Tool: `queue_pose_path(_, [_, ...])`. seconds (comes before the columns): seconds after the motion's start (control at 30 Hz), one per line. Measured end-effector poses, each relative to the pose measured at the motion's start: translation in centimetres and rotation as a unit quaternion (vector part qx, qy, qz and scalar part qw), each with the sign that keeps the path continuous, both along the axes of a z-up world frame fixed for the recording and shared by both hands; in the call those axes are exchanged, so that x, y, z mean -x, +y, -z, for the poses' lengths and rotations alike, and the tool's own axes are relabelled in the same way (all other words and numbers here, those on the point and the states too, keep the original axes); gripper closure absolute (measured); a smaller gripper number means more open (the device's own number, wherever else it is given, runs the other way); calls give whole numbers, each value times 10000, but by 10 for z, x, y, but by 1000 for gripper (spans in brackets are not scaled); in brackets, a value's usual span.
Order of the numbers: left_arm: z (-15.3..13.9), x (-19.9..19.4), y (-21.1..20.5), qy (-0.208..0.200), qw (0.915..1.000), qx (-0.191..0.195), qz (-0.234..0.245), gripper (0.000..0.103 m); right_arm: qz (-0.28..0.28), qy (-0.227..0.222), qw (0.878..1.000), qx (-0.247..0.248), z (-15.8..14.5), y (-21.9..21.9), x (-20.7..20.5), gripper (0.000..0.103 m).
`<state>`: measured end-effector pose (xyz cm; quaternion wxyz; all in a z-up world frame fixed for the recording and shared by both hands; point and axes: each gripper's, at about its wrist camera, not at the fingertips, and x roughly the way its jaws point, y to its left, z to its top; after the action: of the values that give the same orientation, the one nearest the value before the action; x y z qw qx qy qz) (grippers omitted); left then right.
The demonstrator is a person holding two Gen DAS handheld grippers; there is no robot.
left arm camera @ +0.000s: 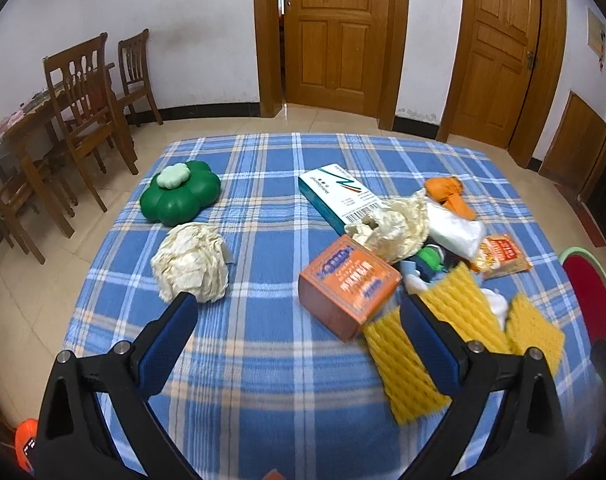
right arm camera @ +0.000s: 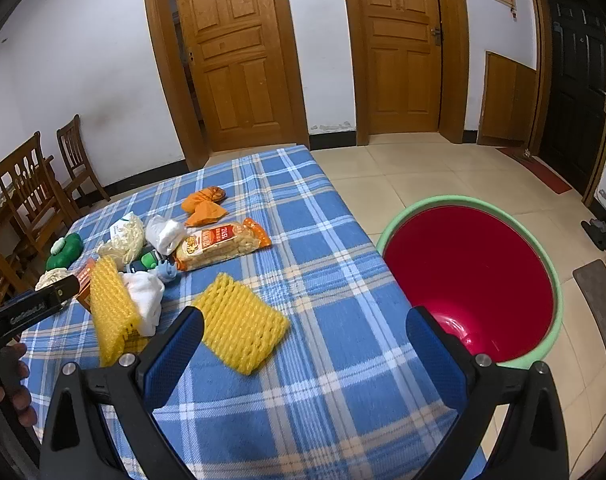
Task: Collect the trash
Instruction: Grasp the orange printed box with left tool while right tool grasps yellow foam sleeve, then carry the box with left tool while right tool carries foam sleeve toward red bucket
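We are hovering both grippers, left gripper [left arm camera: 299,308] and right gripper [right arm camera: 305,320], jaws apart and empty, readying to grasp the yellow foam mesh sleeve [right arm camera: 241,322] at centre frame for the red plastic bin [right arm camera: 469,280].

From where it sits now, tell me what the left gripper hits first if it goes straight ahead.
The left gripper is open, with bare checked tablecloth between its fingers. Straight on, it probably meets that cloth first, passing between the crumpled paper ball and the orange box; depth is unclear.

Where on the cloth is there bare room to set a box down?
Bare cloth lies near the front, between the foam net and the bin. Another patch lies between the paper ball and orange box. The pile around the snack bag is crowded.
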<state>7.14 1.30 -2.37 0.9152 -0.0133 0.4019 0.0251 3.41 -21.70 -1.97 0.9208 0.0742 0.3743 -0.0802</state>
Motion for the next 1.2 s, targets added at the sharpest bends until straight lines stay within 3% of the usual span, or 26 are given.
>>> queue_pose_path(0.13, [8, -14, -1, 148, 9998, 5, 134, 6, -198, 118, 9996, -135, 7, 1, -10, 0])
queue_pose_path(0.43, [22, -35, -8, 434, 9976, 314, 435, 19, -584, 577, 9966, -39, 22, 15, -32, 0])
queue_pose_path(0.63, [28, -41, -8, 512, 9952, 557, 621, 40, -712, 725, 9948, -2, 32, 22, -41, 0])
queue_pose_path(0.8, [31, -42, -5, 523, 9943, 723, 585, 41, -840, 773, 9934, 98, 38, 30, -47, 1])
queue_pose_path(0.97, [28, -39, 0, 459, 9943, 801, 534, 43, -877, 955, 9915, -119, 47, 33, -52, 26])
queue_pose_path(1.2, [12, -23, 6, 239, 9954, 812, 451, 43, -933, 852, 9917, -225, 44, 34, -48, 57])
